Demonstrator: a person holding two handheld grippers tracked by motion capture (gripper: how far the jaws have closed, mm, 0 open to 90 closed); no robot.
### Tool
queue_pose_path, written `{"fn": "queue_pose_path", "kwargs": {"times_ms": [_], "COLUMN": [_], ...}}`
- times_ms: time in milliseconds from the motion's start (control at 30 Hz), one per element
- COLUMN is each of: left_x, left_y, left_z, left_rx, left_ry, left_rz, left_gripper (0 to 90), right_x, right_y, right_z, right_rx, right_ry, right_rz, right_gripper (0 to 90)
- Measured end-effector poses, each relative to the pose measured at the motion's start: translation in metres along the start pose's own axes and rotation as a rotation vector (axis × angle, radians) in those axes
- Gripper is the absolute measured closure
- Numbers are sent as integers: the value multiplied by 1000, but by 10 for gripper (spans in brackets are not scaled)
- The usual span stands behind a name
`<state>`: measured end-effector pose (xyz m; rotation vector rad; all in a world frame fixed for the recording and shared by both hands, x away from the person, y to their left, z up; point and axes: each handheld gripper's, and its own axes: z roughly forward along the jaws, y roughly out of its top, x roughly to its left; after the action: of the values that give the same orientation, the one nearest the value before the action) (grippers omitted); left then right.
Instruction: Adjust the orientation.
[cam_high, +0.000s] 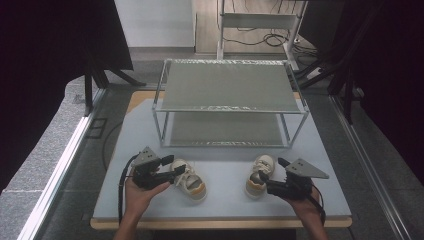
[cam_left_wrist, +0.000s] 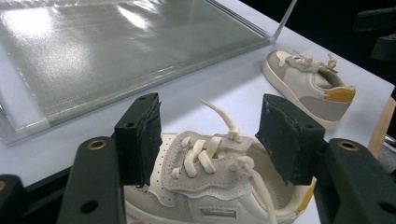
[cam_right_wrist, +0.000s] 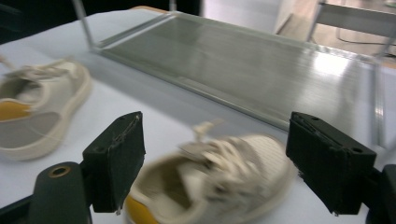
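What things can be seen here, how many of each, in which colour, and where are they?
shoes: two, cream with yellow heels, on the table's near part; left shoe, right shoe
shelf rack: one, metal frame with two grey shelves, at the table's back
table: one, pale grey top
hands: two, at the near edge; left hand, right hand
left claw: black, open, jaws either side of the left shoe
right claw: black, open, jaws either side of the right shoe
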<state>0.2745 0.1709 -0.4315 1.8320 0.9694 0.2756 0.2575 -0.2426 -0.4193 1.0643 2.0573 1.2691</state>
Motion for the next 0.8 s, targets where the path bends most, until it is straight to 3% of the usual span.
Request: {"fn": "queue_pose_path", "kwargs": {"times_ms": [333, 433, 467, 567, 667, 800], "left_x": [7, 7, 8, 8, 8, 8], "left_y": [-3, -3, -4, -5, -5, -6], "left_z": [-5, -7, -7, -7, -7, -7], "left_rx": [-10, -13, -12, -6, -3, -3], "left_ry": [0, 4, 4, 4, 3, 5], "left_rz": [-31, -32, -33, -35, -33, -35], "left_gripper": [391, 391, 391, 391, 390, 390], "right_x": [49, 60, 69, 82, 92, 101], "right_y": [19, 22, 24, 24, 17, 3], "right_z": [37, 46, 56, 70, 79, 85], "right_rx": [16, 21, 32, 55, 92, 142], "right_ry": [174, 198, 233, 271, 296, 287], "right_rz": [-67, -80, -85, -92, -105, -137], "right_gripper": [270, 286, 300, 328, 350, 390]}}
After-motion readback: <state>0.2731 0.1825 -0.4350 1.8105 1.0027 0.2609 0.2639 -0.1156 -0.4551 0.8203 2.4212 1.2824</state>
